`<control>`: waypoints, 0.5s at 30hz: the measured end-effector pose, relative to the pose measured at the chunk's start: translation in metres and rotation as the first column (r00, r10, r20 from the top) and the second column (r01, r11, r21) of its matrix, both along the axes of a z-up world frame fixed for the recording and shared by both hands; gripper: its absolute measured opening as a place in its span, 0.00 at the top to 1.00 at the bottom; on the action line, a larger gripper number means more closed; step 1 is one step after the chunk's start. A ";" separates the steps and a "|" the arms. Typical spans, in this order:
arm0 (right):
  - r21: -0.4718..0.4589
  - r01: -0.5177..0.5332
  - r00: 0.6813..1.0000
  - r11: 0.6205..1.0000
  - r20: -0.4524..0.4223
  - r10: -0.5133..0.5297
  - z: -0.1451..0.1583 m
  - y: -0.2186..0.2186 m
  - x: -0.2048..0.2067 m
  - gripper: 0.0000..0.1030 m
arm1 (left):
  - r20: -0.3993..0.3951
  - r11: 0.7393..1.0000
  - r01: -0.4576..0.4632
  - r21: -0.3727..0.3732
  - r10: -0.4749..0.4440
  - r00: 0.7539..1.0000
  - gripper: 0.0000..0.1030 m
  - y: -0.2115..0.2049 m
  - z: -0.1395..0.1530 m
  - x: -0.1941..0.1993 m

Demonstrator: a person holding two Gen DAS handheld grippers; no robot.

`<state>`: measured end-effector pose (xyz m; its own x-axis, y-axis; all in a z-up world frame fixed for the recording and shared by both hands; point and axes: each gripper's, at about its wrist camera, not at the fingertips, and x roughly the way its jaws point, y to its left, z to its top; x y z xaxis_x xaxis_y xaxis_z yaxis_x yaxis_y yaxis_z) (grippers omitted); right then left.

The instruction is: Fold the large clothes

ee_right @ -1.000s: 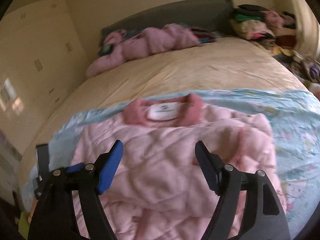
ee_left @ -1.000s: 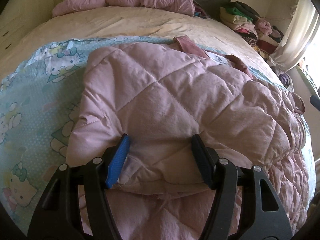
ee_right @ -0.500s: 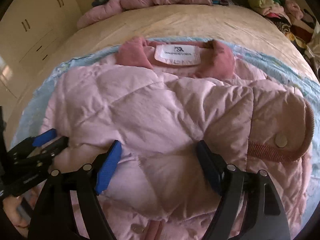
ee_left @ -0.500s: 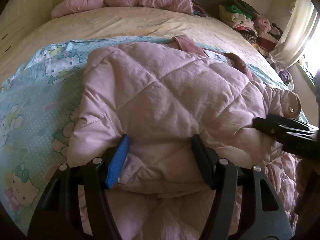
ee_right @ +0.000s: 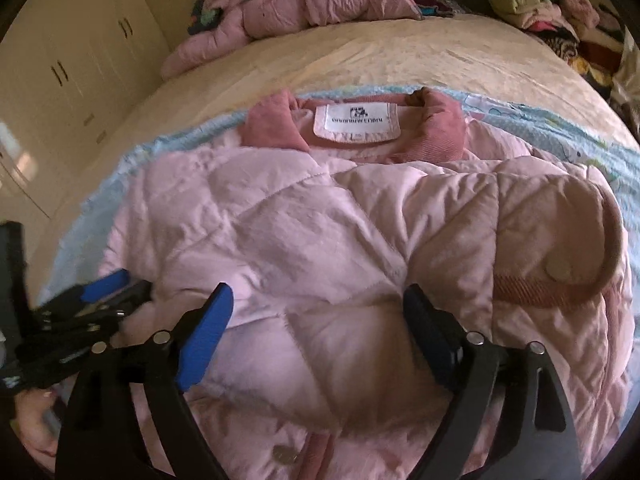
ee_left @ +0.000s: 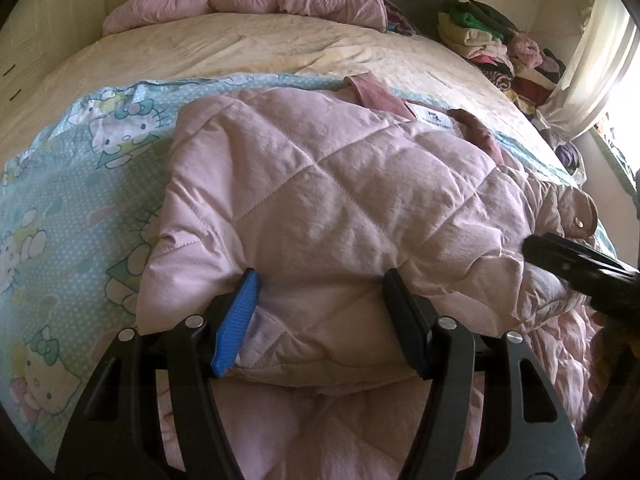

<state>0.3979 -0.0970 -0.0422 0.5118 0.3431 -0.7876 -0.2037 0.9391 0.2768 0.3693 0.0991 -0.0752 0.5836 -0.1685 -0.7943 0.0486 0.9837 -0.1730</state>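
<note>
A bed fills both wrist views. Along its left side lies a pale blue cartoon-cat blanket (ee_left: 76, 184), spread over a cream bedsheet (ee_left: 248, 48). On the blanket rests a pink quilted jacket (ee_left: 320, 200), its sides folded inward over the body, its darker pink collar (ee_right: 276, 124) and white neck label (ee_right: 356, 120) pointing toward the far end of the bed.

The left gripper (ee_left: 320, 316) sits at the near edge of a folded panel on the jacket's left side. Its jaws stand wide apart, with a thick fold of padded fabric bulging between the blue finger and the black finger; whether they press the cloth cannot be told.

To the right, the right gripper (ee_right: 316, 328) hovers low over the jacket's middle, jaws also spread wide, puffy fabric lying between them with no clear pinch. Further right, a sleeve cuff with a round snap button (ee_right: 558, 268) lies folded across the chest.

At the head of the bed sits a crumpled pink garment (ee_right: 304, 4); a pile of clothes (ee_left: 496, 44) stands at the far right.
</note>
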 end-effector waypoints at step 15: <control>0.131 0.023 1.000 0.991 0.015 -0.025 0.034 -0.012 -0.029 0.04 | 0.011 1.000 0.005 -0.011 -0.005 1.000 0.30 0.005 0.020 -0.006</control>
